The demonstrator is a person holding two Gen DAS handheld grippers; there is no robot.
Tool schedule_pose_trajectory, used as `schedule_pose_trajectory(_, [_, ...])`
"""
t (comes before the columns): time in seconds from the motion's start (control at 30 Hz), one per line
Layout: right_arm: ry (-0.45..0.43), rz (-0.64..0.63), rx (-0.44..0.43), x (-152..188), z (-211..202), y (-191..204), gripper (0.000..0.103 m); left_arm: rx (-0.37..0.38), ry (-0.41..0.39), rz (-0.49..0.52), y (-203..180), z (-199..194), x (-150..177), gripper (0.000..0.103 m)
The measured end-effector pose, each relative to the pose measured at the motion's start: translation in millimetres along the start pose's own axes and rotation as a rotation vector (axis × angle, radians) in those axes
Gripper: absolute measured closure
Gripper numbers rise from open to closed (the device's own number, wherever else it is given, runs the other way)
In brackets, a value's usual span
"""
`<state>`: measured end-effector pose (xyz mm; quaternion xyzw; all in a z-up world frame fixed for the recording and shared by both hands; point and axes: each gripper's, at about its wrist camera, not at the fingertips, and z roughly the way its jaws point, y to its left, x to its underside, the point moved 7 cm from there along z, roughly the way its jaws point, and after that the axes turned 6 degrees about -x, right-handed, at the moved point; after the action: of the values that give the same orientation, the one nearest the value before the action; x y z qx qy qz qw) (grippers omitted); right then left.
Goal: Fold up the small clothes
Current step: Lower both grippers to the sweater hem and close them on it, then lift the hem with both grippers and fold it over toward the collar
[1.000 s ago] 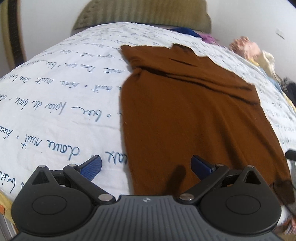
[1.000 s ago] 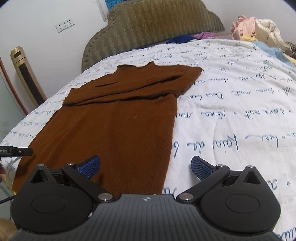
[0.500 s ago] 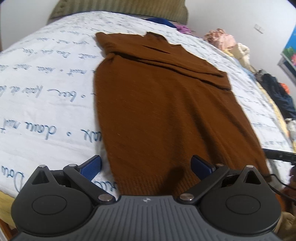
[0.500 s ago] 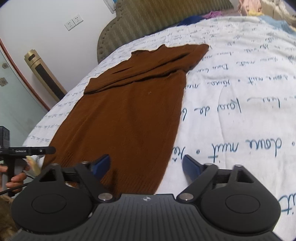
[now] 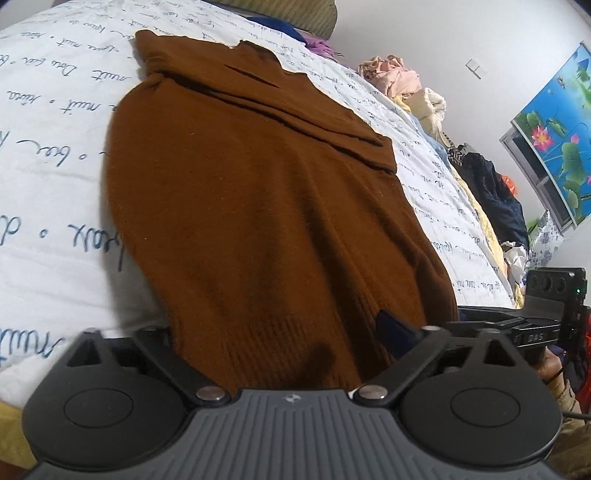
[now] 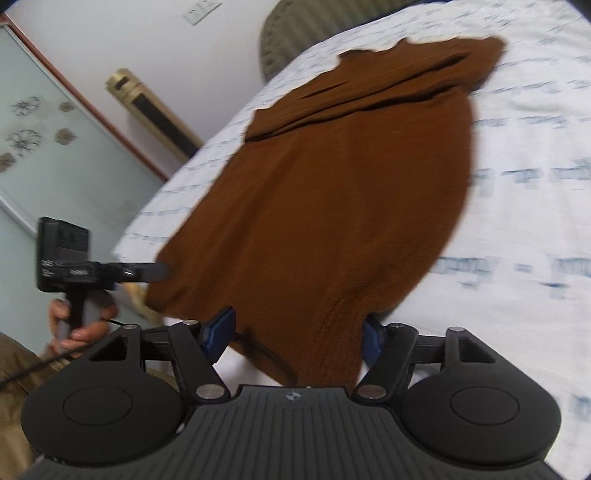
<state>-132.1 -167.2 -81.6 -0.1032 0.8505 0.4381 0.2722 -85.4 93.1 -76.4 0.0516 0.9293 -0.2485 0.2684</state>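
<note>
A brown knit sweater (image 5: 258,192) lies flat on the bed, sleeves folded across its chest, ribbed hem nearest me. It also shows in the right wrist view (image 6: 340,192). My left gripper (image 5: 280,328) is open, its jaws straddling the hem's left corner; the left pad is hidden under the cloth. My right gripper (image 6: 299,332) is open with the hem's right corner between its blue pads (image 6: 221,328). Each gripper appears in the other's view: the right one (image 5: 517,325) and the left one (image 6: 110,273).
The bed has a white sheet with blue script (image 5: 48,155) and an olive padded headboard (image 6: 295,29). A pile of clothes (image 5: 406,85) lies along the far side of the bed. A gold tower fan (image 6: 155,114) and glass door (image 6: 44,155) stand by the wall.
Both grippers have dropped and moved forward to the hem, which now lies between their open jaws. The right view is motion-blurred.
</note>
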Motion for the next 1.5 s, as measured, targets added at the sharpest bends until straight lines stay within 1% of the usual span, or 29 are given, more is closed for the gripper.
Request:
schedule_pose_trajectory(0.03, [0.010, -0.001, -0.011, -2.0, 7.4, 2.3, 0.042, -0.005, 0.002, -0.004, 0.1, 1.6, -1.7, 0.026])
schedule_pose_trajectory(0.07, [0.018, -0.007, -0.015, -4.2, 13.9, 4.7, 0.043, -0.007, 0.004, -0.009, 0.7, 3.1, -3.2, 0.032])
schedule_pose_trajectory(0.1, [0.026, -0.015, -0.020, -6.6, 18.9, 6.8, 0.044, -0.006, 0.011, -0.018, 2.0, 4.6, -4.5, 0.045])
schedule_pose_trajectory(0.13, [0.032, -0.018, -0.024, -8.9, 23.1, 8.5, 0.047, -0.010, 0.015, -0.029, 3.9, 5.4, -5.4, 0.056])
schedule_pose_trajectory(0.17, [0.038, -0.021, -0.024, -11.1, 26.8, 9.6, 0.054, -0.013, 0.019, -0.040, 6.5, 5.0, -5.4, 0.062])
schedule_pose_trajectory(0.2, [0.043, -0.027, -0.014, -11.4, 28.3, 9.5, 0.060, -0.020, 0.027, -0.050, 9.1, 5.9, -5.1, 0.075])
schedule_pose_trajectory(0.23, [0.048, -0.035, 0.004, -12.4, 30.0, 9.6, 0.074, -0.030, 0.031, -0.058, 11.4, 5.7, -4.5, 0.085])
schedule_pose_trajectory(0.27, [0.051, -0.041, 0.020, -13.0, 30.0, 9.9, 0.081, -0.035, 0.032, -0.064, 12.5, 5.6, -4.4, 0.087])
schedule_pose_trajectory(0.33, [0.051, -0.057, 0.031, -12.8, 27.8, 12.4, 0.082, -0.042, 0.021, -0.058, 11.6, 2.0, -6.2, 0.093])
schedule_pose_trajectory(0.47, [0.017, -0.080, 0.039, -20.4, 16.9, 21.7, 0.083, -0.097, -0.043, 0.029, -4.3, -9.1, -18.6, 0.094])
schedule_pose_trajectory(0.6, [-0.039, -0.108, 0.031, -37.9, 6.2, 32.8, 0.083, -0.149, -0.144, 0.123, -24.9, -23.9, -40.9, 0.094])
schedule_pose_trajectory(0.67, [-0.071, -0.127, 0.053, -48.6, 1.4, 36.6, 0.083, -0.161, -0.181, 0.143, -30.5, -28.9, -51.3, 0.094])
schedule_pose_trajectory(0.83, [-0.152, -0.131, 0.062, -76.7, -13.8, 34.3, 0.083, -0.202, -0.249, 0.166, -35.2, -37.9, -75.1, 0.095])
schedule_pose_trajectory(0.93, [-0.192, -0.118, 0.051, -93.3, -12.8, 30.8, 0.083, -0.208, -0.274, 0.160, -34.2, -40.0, -86.2, 0.096])
schedule_pose_trajectory(1.1, [-0.234, -0.099, 0.057, -110.3, -11.2, 22.9, 0.083, -0.241, -0.285, 0.138, -30.0, -33.0, -99.0, 0.097])
schedule_pose_trajectory(1.2, [-0.250, -0.076, 0.062, -112.9, -11.2, 16.4, 0.083, -0.259, -0.298, 0.135, -29.6, -30.7, -101.3, 0.098])
schedule_pose_trajectory(1.33, [-0.263, -0.059, 0.059, -111.8, -10.6, 13.0, 0.083, -0.287, -0.325, 0.187, -36.5, -31.6, -99.0, 0.098])
schedule_pose_trajectory(1.5, [-0.288, -0.063, 0.054, -115.0, -13.4, 16.5, 0.083, -0.321, -0.357, 0.202, -39.4, -37.2, -107.3, 0.098])
